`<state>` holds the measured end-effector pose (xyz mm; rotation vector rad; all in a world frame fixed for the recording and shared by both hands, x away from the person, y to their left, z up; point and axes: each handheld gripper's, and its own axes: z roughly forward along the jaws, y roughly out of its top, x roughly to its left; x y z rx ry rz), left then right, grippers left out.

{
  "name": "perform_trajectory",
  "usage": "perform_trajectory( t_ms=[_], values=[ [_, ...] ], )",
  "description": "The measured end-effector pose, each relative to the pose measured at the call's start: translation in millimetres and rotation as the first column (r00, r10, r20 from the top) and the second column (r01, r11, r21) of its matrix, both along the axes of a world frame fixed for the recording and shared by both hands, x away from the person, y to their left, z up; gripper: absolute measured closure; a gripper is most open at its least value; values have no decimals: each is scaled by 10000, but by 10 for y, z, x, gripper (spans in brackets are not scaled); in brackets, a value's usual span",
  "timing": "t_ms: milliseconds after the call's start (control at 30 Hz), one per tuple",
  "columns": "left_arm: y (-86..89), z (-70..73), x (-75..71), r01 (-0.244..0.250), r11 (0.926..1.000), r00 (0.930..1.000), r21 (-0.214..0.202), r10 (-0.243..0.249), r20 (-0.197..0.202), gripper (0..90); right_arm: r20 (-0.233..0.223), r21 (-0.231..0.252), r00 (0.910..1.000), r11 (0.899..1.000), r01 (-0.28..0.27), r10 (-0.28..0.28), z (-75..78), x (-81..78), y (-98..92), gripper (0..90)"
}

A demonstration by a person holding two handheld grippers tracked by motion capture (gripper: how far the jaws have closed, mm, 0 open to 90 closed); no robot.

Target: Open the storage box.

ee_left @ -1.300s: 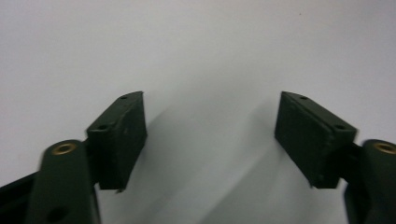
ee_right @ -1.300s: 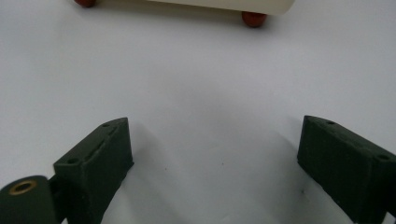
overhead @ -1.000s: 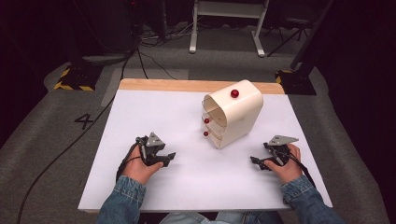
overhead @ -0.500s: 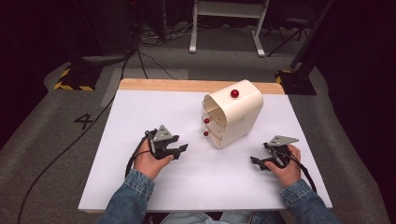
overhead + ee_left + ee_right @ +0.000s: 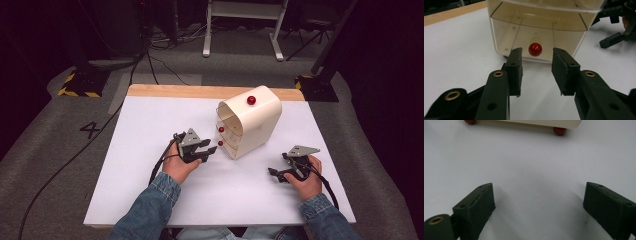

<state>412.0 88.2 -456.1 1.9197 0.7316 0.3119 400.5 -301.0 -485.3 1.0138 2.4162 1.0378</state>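
drawer unit point(image 5: 250, 125) | cream, red knobs | upright | table middle

Glossy cream plastic drawer box point(image 5: 250, 125) with shiny red knob point(image 5: 535, 49); matt white tabletop point(image 5: 150, 130); rough black pads point(image 5: 515, 70).

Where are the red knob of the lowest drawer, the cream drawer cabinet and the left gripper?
red knob point(image 5: 535, 49), left gripper view, on the middle of the ball.
cream drawer cabinet point(image 5: 260, 122), high view, on its side wall.
left gripper point(image 5: 536, 68), left gripper view, midway between its fingers.
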Motion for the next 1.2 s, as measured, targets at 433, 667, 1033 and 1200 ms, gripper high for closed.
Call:
perform_trajectory(
  t_ms=[433, 667, 1033, 1200],
  values=[
    [-144, -194, 164, 556, 9980, 9974, -285, -541, 482, 629, -3, 3, 10000, 10000, 6, -6, 0, 2, -1, 100],
    [-158, -220, 195, 439, 9984, 9984, -348, -426, 359, 680, -4, 3, 10000, 10000, 27, -27, 0, 2, -1, 100],
    [-184, -220, 194, 520, 9983, 9982, -266, -512, 309, 734, -5, -1, 10000, 10000, 27, -27, 0, 2, -1, 100],
    [-152, -210, 194, 540, 9980, 9985, -315, -536, 137, 735, -1, 2, 10000, 10000, 28, -28, 0, 0, -1, 100]
  ],
)
